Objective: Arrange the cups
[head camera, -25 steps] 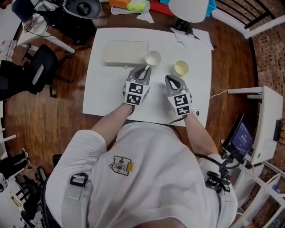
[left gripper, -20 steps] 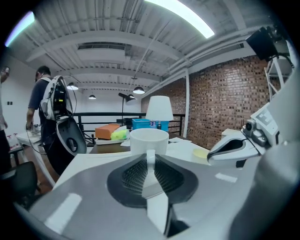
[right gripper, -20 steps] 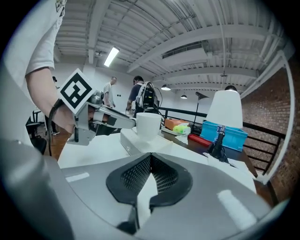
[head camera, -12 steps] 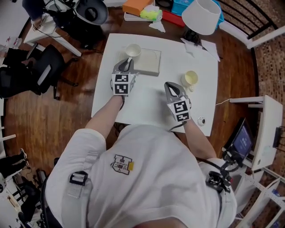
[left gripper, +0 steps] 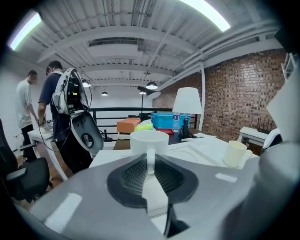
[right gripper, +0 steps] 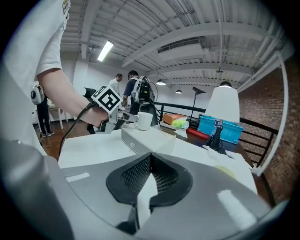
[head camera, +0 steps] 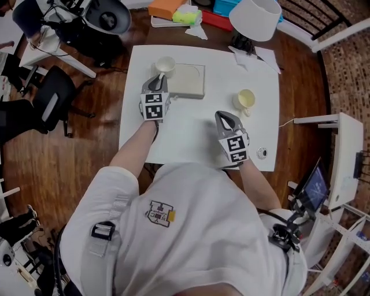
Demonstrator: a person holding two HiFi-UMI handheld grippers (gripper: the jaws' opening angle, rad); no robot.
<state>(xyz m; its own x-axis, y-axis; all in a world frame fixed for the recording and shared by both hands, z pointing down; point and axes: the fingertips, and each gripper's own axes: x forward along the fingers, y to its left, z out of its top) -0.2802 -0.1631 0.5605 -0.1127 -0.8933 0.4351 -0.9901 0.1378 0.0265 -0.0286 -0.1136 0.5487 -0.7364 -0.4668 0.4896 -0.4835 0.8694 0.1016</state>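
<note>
A white cup point(head camera: 165, 63) hangs over the left end of a flat white box point(head camera: 191, 81); whether it rests on the box I cannot tell. My left gripper point(head camera: 161, 77) is shut on its handle. In the left gripper view the handle point(left gripper: 150, 157) stands pinched between the jaws, with the cup point(left gripper: 149, 139) just beyond. A cream cup point(head camera: 245, 99) stands alone on the white table point(head camera: 191, 139), right of the box. My right gripper point(head camera: 223, 116) hovers near the table's middle, short of the cream cup, shut on nothing. In its own view the right gripper point(right gripper: 149, 160) has its tips meeting.
A lamp with a white shade point(head camera: 257, 17), crumpled paper point(head camera: 254, 55), an orange box point(head camera: 167, 7) and a blue bin stand past the table's far edge. A small round object point(head camera: 262, 152) lies near the front right corner. Office chairs point(head camera: 52, 95) stand left.
My left gripper has carried the white cup leftward, from beside the box's right end to over its left end. The right gripper has hardly shifted.
</note>
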